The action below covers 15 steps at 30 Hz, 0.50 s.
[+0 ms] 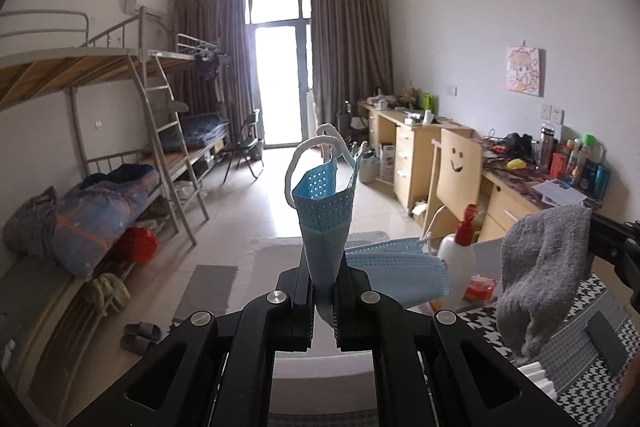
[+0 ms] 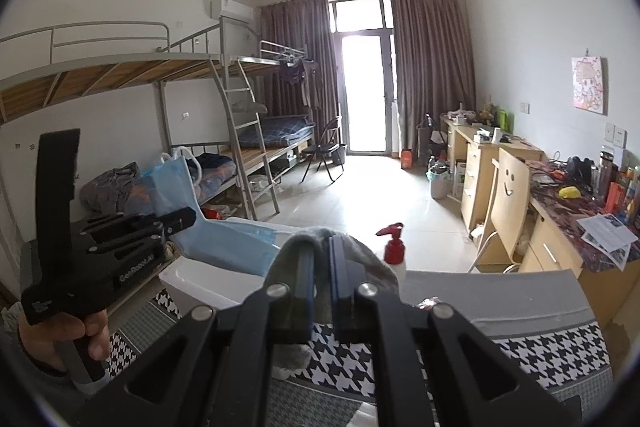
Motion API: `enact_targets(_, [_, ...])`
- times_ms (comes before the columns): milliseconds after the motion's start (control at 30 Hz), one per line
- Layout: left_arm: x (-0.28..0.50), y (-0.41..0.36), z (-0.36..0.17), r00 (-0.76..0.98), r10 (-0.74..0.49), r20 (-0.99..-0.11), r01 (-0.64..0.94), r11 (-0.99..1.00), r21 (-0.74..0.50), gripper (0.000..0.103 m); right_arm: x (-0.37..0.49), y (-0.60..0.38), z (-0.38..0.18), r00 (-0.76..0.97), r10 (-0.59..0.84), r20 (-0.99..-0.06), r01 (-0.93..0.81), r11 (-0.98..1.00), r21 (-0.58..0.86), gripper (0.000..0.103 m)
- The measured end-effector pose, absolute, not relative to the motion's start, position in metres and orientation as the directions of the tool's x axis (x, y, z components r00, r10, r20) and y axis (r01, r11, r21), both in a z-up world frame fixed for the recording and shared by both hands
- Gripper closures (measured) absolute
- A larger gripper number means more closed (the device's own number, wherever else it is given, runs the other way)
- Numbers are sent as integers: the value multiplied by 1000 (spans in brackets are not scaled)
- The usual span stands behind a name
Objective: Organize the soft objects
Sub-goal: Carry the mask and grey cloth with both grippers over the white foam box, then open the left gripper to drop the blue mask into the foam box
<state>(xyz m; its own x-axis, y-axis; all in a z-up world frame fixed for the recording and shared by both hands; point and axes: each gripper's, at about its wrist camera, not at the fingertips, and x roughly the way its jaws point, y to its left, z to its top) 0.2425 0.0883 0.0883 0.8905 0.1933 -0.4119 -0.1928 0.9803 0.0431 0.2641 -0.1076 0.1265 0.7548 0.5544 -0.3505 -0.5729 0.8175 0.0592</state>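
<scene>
My left gripper is shut on a blue face mask, which stands up from the jaws with its white ear loops on top. It also shows in the right wrist view, held by the left gripper. More blue masks lie in a white bin. My right gripper is shut on a grey sock that drapes over its fingers; the sock hangs at the right in the left wrist view.
A white bottle with a red pump top stands behind the bin. A black-and-white houndstooth cloth covers the surface below. A wooden chair with a smiley face, desks and bunk beds stand beyond.
</scene>
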Motion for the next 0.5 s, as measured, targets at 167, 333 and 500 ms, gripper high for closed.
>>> enact_targets(167, [246,97,88,879,235,-414,-234,971,55,96,271,-98,128,735,576,-358,-598,799,59,94])
enact_targets(333, [251,107,86,869,258,-423,-261,964,52,96,278,-88,129,711,602,-363,-623,779,71,94])
enact_targets(500, [257,111,81,854,278,-440,-283,957,56,96,281,-75,131,695,621,-362,-646,761,66,94])
